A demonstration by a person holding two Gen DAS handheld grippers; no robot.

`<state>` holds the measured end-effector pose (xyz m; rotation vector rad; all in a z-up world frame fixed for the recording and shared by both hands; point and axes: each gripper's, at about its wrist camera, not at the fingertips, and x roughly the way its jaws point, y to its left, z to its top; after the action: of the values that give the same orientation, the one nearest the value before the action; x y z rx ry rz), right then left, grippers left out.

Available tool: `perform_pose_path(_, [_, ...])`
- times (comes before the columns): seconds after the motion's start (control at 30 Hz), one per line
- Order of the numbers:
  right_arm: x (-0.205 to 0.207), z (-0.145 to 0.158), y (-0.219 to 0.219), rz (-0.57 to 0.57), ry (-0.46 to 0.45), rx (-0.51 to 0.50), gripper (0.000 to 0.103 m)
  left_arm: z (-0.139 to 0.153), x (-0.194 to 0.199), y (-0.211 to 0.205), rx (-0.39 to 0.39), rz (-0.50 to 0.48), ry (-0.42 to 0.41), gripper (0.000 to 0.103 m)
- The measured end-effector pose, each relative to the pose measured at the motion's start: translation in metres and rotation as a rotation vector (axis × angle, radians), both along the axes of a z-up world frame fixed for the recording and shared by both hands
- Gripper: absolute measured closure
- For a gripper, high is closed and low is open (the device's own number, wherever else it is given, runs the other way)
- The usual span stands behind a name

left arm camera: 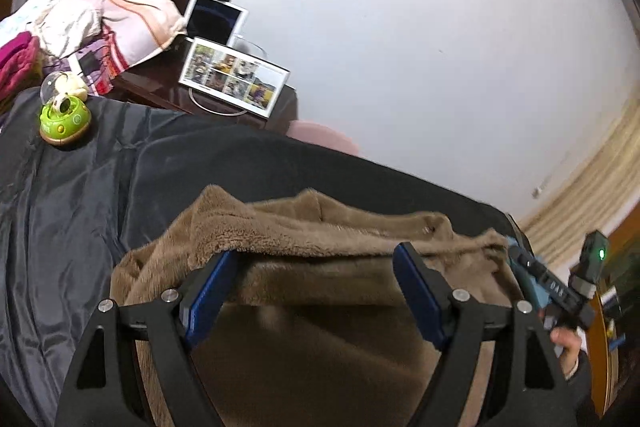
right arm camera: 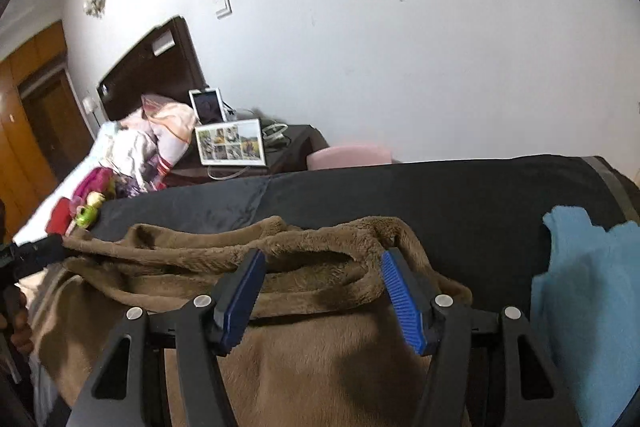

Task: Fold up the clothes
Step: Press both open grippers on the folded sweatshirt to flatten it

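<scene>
A brown fleece garment (left arm camera: 320, 227) lies bunched on the dark bed cover (left arm camera: 80, 207). My left gripper (left arm camera: 316, 261) is open just above the garment's folded far edge, and that fold drapes over the left fingertip (left arm camera: 224, 267). In the right wrist view the same garment (right arm camera: 320, 347) fills the foreground. My right gripper (right arm camera: 322, 261) is open over its rolled edge, with both blue pads bare. Each gripper shows at the edge of the other's view, held by a hand, at the garment's side.
A light blue garment (right arm camera: 592, 307) lies to the right on the bed cover (right arm camera: 440, 195). A green toy (left arm camera: 64, 119) stands at the far left. Beyond are pillows (left arm camera: 120, 15), a photo frame (left arm camera: 234, 79), a tablet (left arm camera: 216, 19) and a pink stool (right arm camera: 348, 155).
</scene>
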<state>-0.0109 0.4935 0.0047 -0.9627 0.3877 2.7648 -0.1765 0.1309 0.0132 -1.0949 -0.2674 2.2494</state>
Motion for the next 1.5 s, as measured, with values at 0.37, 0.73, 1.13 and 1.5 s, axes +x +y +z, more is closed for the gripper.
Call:
perform_pose_path(0.37, [0.000, -0.014, -0.058, 0.257, -0.275, 0.147, 0.032, 0.000, 0.053, 0.032, -0.232, -0.259, 0.082, 0.020])
perform_pose_path(0.73, [-0.062, -0.030, -0.037, 0.080, -0.230, 0.171, 0.032, -0.018, -0.013, 0.063, -0.446, 0.014, 0.054, 0.020])
perform_pose_path(1.13, [-0.026, -0.023, -0.029, 0.041, -0.135, 0.073, 0.032, -0.032, -0.004, 0.032, -0.454, 0.033, 0.028, 0.020])
perform_pose_path(1.5, [-0.038, -0.068, -0.016, 0.040, -0.368, 0.148, 0.032, -0.052, 0.018, 0.019, -0.513, -0.028, 0.100, 0.020])
